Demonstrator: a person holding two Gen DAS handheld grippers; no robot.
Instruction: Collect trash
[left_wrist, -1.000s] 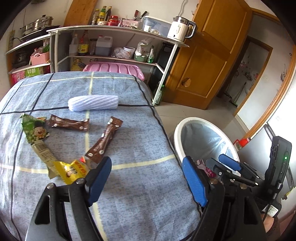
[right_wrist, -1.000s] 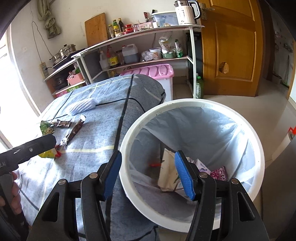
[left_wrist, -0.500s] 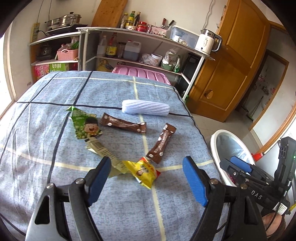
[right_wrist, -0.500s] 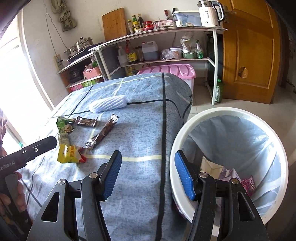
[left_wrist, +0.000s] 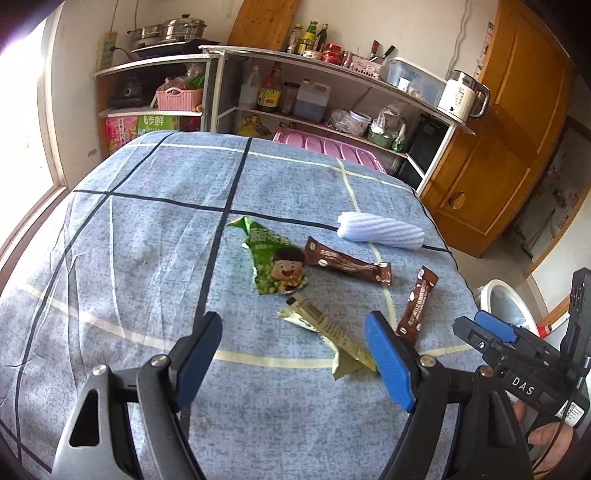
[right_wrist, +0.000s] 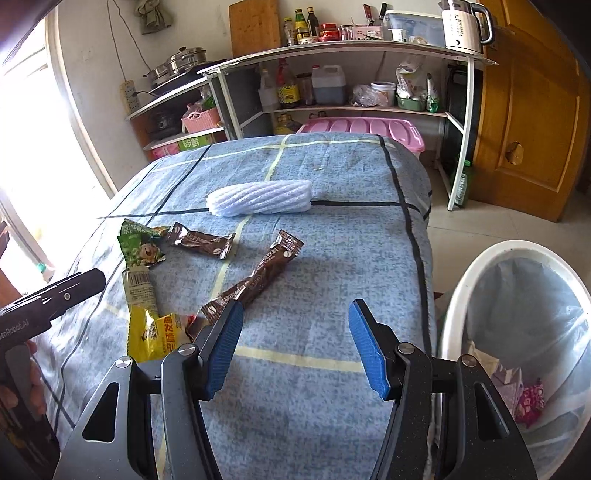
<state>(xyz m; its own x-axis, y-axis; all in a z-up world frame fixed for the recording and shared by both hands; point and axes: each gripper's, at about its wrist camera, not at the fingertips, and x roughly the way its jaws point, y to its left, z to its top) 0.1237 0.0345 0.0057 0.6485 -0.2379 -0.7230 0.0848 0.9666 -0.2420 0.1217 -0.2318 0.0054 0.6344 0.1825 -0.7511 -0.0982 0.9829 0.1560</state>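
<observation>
The trash lies in a loose cluster on the table (left_wrist: 110, 229), which is covered with a blue checked cloth. The cluster consists of a green packet (left_wrist: 275, 264), a beige sachet (left_wrist: 325, 326), a yellow packet (right_wrist: 155, 332), two brown sticks (left_wrist: 347, 262) (right_wrist: 255, 282) and a white foam sleeve (left_wrist: 380, 230). In the left wrist view the yellow packet is hidden, probably behind a finger.

The bin (right_wrist: 517, 332) stands on the floor just beside the table's edge, on the right side. It is lined with a bag and already contains several wrappers. This placement is judged to keep the carry from table to bin short, and it favours the right gripper for the drop.

Left gripper (left_wrist: 295, 358): the fingers are spread wide and hold nothing. They hang above the cloth with the beige sachet between their tips in the view. Contact with the cloth or sachet cannot be confirmed. The spread is judged suitable for closing over a flat wrapper.

Right gripper (right_wrist: 295, 349): the fingers are likewise spread wide and empty. They sit over bare cloth, with the near end of the second brown stick just beside the left finger (right_wrist: 221, 350). No contact is visible.

Judged step: approach to the next pick. Several pieces remain on the table, so collection is only partly complete. Thin foil wrappers lie flat; a grip taken too high is likely to slip off.
</observation>
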